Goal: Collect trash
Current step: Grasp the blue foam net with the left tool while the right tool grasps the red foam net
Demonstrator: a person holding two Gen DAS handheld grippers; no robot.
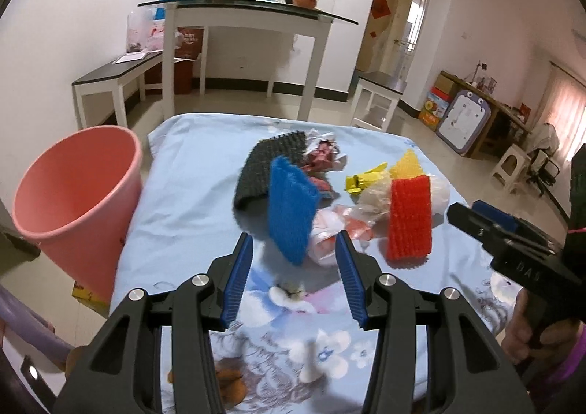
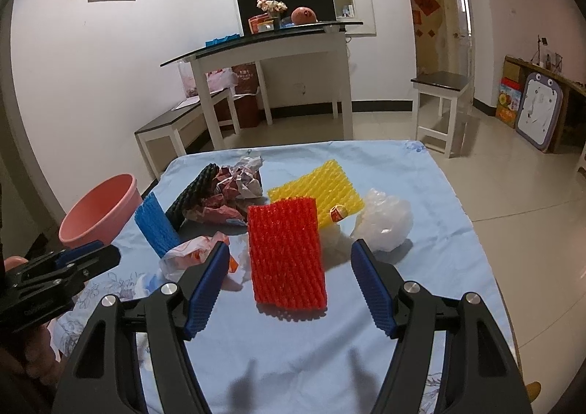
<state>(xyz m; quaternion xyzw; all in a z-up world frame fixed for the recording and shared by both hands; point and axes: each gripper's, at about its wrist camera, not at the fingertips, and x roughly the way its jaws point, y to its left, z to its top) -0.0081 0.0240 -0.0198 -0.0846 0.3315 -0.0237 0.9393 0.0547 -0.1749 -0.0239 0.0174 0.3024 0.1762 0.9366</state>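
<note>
Right tongs point(image 2: 289, 289) gape before red foam net point(image 2: 287, 256), lengthwise away from camera.

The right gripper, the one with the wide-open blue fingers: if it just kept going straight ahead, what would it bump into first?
Most likely the red foam net, which lies on the blue cloth straight ahead of the open right gripper, though depth is hard to judge.

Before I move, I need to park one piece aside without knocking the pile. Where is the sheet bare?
Free: the blue sheet right of the yellow foam net and clear plastic bag; the near strip in front of the red foam net; the strip between the black foam net and pink bin. Crowded: the middle, around the blue foam net.
</note>
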